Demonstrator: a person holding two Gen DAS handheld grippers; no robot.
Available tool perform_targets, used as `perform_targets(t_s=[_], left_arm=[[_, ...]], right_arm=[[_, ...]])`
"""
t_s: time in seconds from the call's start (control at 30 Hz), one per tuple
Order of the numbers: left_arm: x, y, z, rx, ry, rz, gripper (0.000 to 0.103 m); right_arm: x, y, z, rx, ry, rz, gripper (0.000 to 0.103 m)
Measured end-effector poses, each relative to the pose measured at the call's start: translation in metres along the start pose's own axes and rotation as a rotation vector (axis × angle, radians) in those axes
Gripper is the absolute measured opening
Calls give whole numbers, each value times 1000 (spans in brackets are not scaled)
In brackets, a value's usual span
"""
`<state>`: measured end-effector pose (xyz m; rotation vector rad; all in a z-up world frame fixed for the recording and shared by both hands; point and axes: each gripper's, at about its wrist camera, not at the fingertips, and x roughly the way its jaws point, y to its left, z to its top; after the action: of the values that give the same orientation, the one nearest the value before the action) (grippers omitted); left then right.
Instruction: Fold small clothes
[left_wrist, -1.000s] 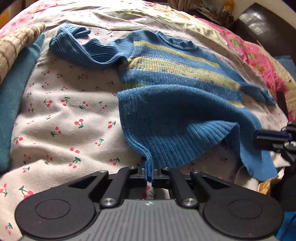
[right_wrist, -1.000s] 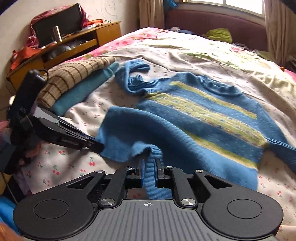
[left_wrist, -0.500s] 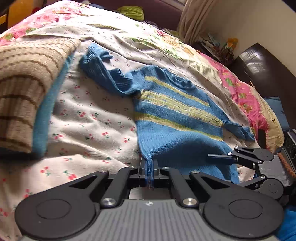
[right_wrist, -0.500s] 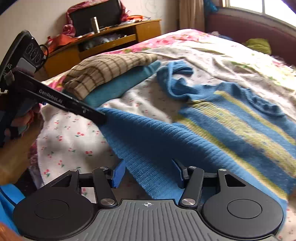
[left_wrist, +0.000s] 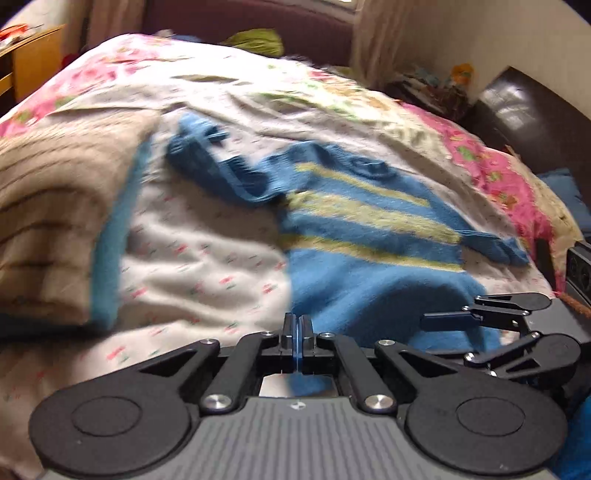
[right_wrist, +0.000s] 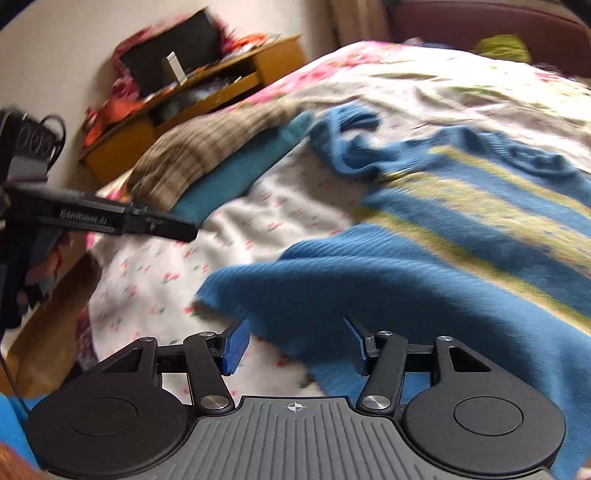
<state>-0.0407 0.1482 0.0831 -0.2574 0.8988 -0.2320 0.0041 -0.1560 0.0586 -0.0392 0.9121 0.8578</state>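
Bed: one big bed (left_wrist: 207, 266) with a white cherry sheet fills both views.
Sweater: one blue sweater (left_wrist: 362, 236) with yellow stripes lies in the middle right of the frame.
Folded pile: two folded clothes (left_wrist: 55, 206) sit at the left, tan on top of teal.
My left gripper (left_wrist: 296, 332): squeezed tight on the sweater's bottom edge.
My right gripper (right_wrist: 293, 345): jaws wide apart, holding nothing, over the sweater's hem.
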Motion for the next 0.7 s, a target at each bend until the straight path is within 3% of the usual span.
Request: perform_targets(t_s=[0.13, 0.27, 0.37, 0.53, 0.7], left_arm=[[39, -35, 8, 74, 42, -73, 13], [96, -57, -5, 102, 253, -113, 13], [110, -73, -14, 151, 318, -127, 13], [104, -108, 21, 205, 228, -210, 13], [152, -170, 65, 289, 151, -311, 14]], right_arm=[[-15, -37, -12, 139, -32, -139, 55], [-24, -78, -33, 294, 27, -220, 55], [-49, -107, -40, 389, -23, -234, 55], [-104, -182, -30, 584, -187, -376, 55], [-139, -272, -23, 793, -268, -610, 55]])
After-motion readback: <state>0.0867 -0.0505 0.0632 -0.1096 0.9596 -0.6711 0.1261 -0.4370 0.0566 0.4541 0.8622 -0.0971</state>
